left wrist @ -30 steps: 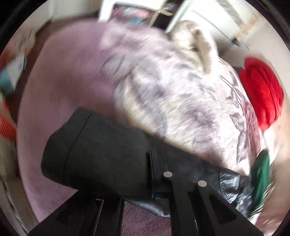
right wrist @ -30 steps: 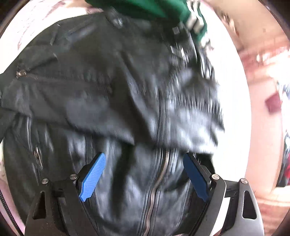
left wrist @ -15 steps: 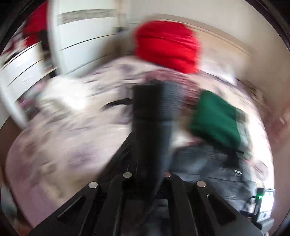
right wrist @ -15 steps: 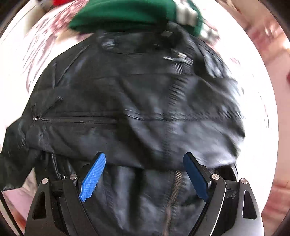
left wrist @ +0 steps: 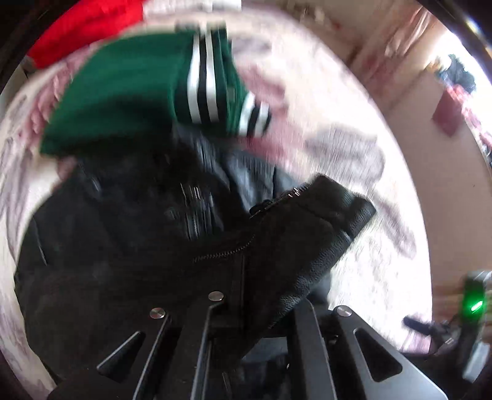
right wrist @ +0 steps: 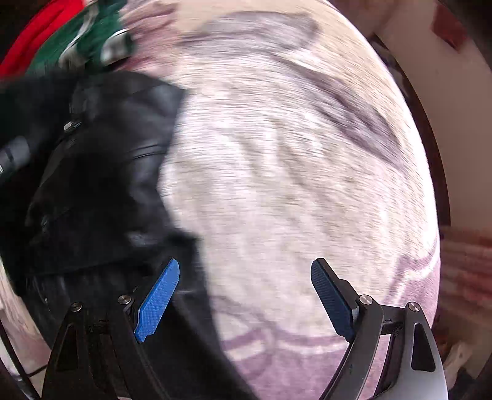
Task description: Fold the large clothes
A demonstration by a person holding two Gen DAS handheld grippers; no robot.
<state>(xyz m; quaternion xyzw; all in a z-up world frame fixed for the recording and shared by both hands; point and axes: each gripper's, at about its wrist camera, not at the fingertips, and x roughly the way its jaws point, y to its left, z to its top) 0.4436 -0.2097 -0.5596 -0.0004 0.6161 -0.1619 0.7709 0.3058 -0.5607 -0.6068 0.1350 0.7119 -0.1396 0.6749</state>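
- The black leather jacket (left wrist: 129, 246) lies on the bed (right wrist: 292, 184), its near edge under the left tool (left wrist: 246, 310); in the right wrist view its border runs diagonally down the left side, with bare patterned bedspread to the right of it.
- A folded green garment with white stripes (left wrist: 138, 89) touches the jacket's far edge, and a red garment (left wrist: 86, 27) sits beyond that.
- The jacket is grained leather with a metal zipper; the sleeve cuff (left wrist: 313, 234) is a blocky folded end (the bedspread is soft and blurred).
- The left tool is pinched on the sleeve cuff; the right tool (right wrist: 244, 295) stands spread, blue pads (right wrist: 158, 295) bare.
- A second ago the right tool hung over the jacket's middle; now it is over the jacket's border, mostly above bedspread.
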